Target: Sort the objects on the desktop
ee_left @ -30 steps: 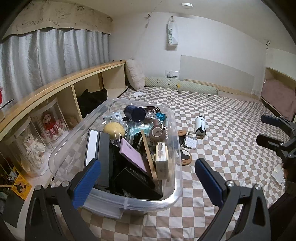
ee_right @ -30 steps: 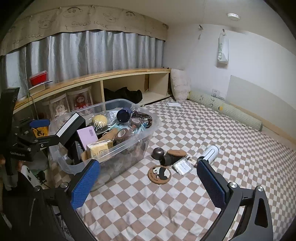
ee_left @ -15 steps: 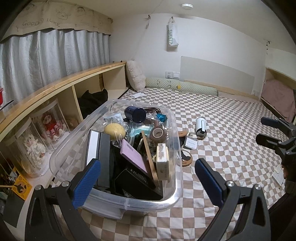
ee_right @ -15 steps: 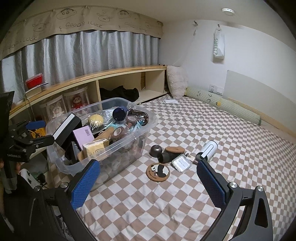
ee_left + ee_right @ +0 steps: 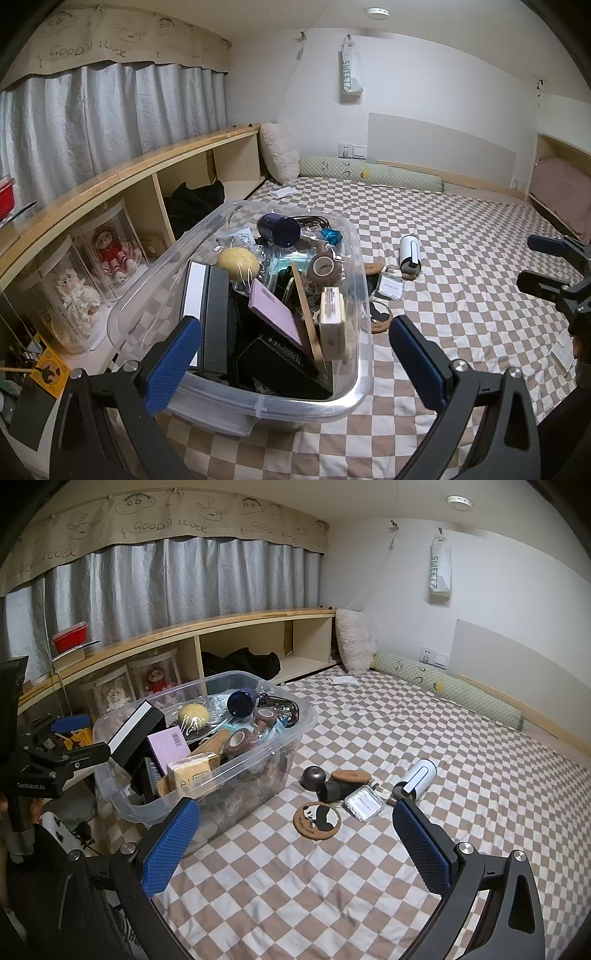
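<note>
Left gripper point(image 5: 295, 354): blue-padded fingers point(image 5: 173, 363) spread wide, nothing held, hovering over the near end of the clear plastic storage bin point(image 5: 343, 402). Right gripper point(image 5: 295, 843): fingers equally wide apart, empty, held above the brown-and-white checkered bed cover point(image 5: 295, 904).

The bin sat on the bed cover by its shelf-side edge, packed full. At its near end a black box with a white edge point(image 5: 207, 306), a lilac card point(image 5: 275, 317) and a tan cardboard box point(image 5: 332, 325) stood tilted. Farther in lay a yellow ball in clear wrap point(image 5: 238, 260), a brown tape roll point(image 5: 323, 266) and a dark blue cup point(image 5: 280, 230) on its side.

Just beside the bin, on the cover, lay a round cork coaster with a panda picture point(image 5: 317, 819). Close behind it lay a small clear packet point(image 5: 364, 802), a dark dome-shaped piece point(image 5: 314, 776), a round wooden lid point(image 5: 351, 775) and a white cylinder with a black end point(image 5: 415, 777) on its side.

At the far edge of the bed, a long green bolster point(image 5: 454, 692) ran along the wall.
</note>
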{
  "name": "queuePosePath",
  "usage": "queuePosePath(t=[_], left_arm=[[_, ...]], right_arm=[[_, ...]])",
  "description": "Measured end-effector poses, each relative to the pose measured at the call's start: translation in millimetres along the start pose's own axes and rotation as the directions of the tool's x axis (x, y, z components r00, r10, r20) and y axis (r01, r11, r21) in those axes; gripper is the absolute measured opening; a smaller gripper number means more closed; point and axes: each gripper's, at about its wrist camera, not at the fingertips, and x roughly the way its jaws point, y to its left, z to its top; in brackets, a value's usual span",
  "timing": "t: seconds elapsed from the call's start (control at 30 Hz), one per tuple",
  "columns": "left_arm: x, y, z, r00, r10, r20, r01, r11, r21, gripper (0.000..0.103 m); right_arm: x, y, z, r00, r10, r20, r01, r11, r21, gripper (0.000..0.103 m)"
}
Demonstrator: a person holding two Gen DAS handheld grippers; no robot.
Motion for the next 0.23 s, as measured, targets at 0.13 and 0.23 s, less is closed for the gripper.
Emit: queuePosePath(t=[0.13, 0.23], left_arm=[[-2.8, -0.3, 0.0, 1.000, 0.010, 0.008, -0.010, 1.000, 0.000, 0.102], [-2.2, -0.3, -0.3, 1.000, 0.012, 0.000, -0.012, 1.000, 0.001, 0.102]], right_arm=[[-0.2, -0.6, -0.1, 1.000, 0.000, -0.001, 0.000, 1.000, 0.003, 0.103], [-0.7, -1.2, 0.0, 1.000, 0.003, 0.000, -0.003, 1.000, 0.006, 0.103]])
